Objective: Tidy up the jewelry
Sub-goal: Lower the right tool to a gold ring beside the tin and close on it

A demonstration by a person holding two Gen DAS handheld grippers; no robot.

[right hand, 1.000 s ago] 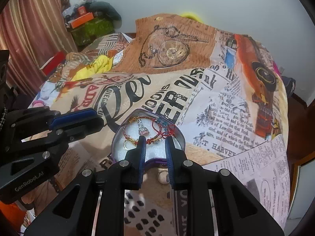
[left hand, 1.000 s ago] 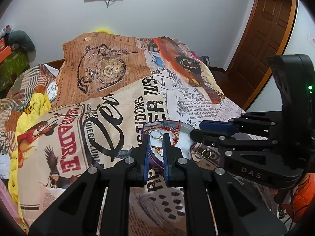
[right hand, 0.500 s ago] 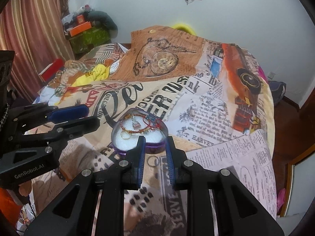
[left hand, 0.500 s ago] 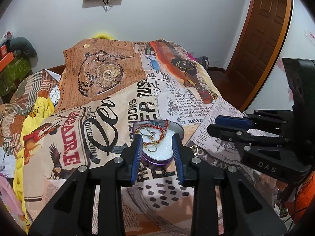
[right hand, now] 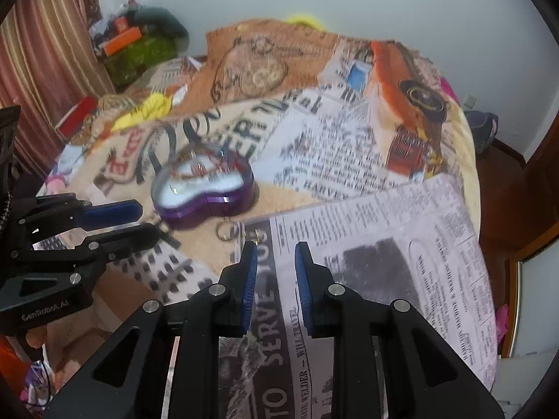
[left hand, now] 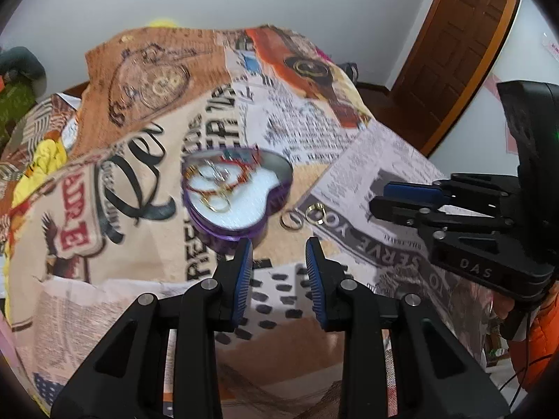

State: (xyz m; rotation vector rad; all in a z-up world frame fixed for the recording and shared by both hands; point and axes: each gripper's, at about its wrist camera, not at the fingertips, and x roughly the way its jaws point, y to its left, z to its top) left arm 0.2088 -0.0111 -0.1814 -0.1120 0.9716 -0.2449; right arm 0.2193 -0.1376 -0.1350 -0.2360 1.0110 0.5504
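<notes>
A purple heart-shaped jewelry box (left hand: 241, 225) with a white lining lies open on the printed bedspread; red-and-gold bracelets and rings (left hand: 216, 188) rest inside. It also shows in the right wrist view (right hand: 206, 206). Two loose rings (left hand: 307, 214) lie on the bedspread just right of the box; one ring (right hand: 225, 230) shows in the right wrist view. My left gripper (left hand: 278, 248) is open and empty, just in front of the box. My right gripper (right hand: 276, 251) is open and empty, near the loose rings, right of the box.
The bedspread (right hand: 349, 146) covers the whole bed. Clutter and a green bag (right hand: 139, 52) stand at the far left by a curtain. A wooden door (left hand: 450, 45) is at the far right. A yellow cloth (left hand: 45, 160) lies at the bed's left side.
Both grippers have pulled back from the box and opened wider. The loose rings beside the box have come into plain view.
</notes>
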